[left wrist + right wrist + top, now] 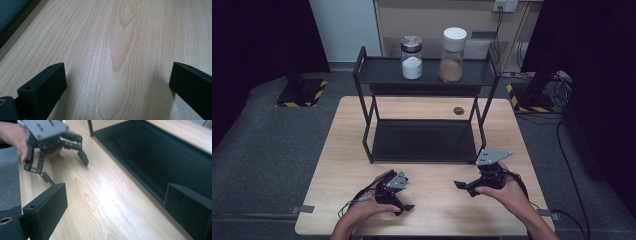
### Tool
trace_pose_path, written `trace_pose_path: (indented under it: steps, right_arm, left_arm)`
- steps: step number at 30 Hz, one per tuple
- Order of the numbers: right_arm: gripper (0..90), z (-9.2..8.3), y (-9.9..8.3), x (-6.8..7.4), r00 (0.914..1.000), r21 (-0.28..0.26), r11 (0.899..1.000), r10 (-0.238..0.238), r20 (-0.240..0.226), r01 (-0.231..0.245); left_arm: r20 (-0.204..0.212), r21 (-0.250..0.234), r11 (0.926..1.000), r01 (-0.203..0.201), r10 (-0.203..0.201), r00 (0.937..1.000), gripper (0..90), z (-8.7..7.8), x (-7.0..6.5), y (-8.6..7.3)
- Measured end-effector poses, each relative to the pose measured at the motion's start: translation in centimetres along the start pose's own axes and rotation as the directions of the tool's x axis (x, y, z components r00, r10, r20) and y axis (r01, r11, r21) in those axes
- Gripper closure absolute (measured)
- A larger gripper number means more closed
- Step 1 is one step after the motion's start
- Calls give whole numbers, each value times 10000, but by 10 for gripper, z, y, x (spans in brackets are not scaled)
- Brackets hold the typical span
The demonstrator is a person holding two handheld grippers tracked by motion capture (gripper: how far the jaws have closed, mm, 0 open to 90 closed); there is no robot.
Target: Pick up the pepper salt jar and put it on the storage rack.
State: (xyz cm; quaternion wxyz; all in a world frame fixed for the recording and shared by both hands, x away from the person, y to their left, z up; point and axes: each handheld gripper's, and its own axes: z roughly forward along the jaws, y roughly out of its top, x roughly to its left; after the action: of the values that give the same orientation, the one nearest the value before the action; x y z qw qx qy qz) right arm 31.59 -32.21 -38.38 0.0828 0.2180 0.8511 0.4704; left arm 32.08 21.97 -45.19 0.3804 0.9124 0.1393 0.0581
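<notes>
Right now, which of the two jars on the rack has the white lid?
The jar of brown grains, on the right; the jar of white powder beside it has a silver lid.

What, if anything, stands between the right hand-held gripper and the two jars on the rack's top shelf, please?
Nothing visible blocks it. The right hand-held gripper sits low over the table, open, and the salt jar and brown jar stand apart on the rack.

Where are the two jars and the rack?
White-powder jar (412, 66), high view, on its glass body.
Brown-powder jar (451, 65), high view, on its glass body.
Rack (378, 71), high view, on a bare part of its top shelf.
</notes>
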Motion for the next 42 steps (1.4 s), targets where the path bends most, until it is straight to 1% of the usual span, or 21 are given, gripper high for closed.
trace_pose_path:
  steps: [3,4,5,9,15,18,19,21,27,29,33,35,42]
  right_arm:
    - [58,4,-11,2,9999,177,9998,24,141,-26]
    - [58,4,-11,2,9999,177,9998,24,141,-26]
    - [54,7,-20,1,9997,292,9994,154,165,-159]
    - [53,11,-38,1,9992,562,9978,339,230,-352]
    - [49,17,-53,2,9978,1049,9937,337,574,-396]
    - [51,21,-56,3,9967,1339,9905,216,782,-319]
    - [52,22,-58,2,9960,1403,9894,262,853,-381]
    - [51,24,-60,1,9952,1495,9874,381,904,-514]
    - [50,28,-62,1,9942,1848,9818,247,1045,-438]
    - [48,28,-63,1,9941,1853,9816,267,1053,-460]
    - [37,29,-64,1,9945,1866,9818,156,1035,-349]
    - [32,29,-65,3,9945,1863,9823,-10,1045,-186]
    - [29,29,-68,3,9948,1774,9840,-45,1016,-137]
  left_arm:
    - [-3,5,10000,-4,4,10000,0,0,0,0]
    - [-3,5,10000,-4,4,10000,0,0,0,0]
    - [-4,5,10000,-2,2,10000,0,0,0,0]
    - [-4,-1,10000,2,-2,10000,0,0,0,0]
    - [-9,5,10000,1,-1,10000,0,0,0,0]
    - [-12,3,10000,5,-5,10000,0,0,0,0]
    - [-10,4,10000,3,-3,10000,0,0,0,0]
    - [-9,3,10000,5,-5,10000,0,0,0,0]
    - [-6,6,10000,3,-3,10000,0,0,0,0]
    - [-8,5,10000,3,-3,10000,0,0,0,0]
    - [-7,3,10000,5,-5,10000,0,0,0,0]
    - [-9,3,10000,4,-4,10000,0,0,0,0]
    - [-9,3,10000,6,-6,10000,0,0,0,0]
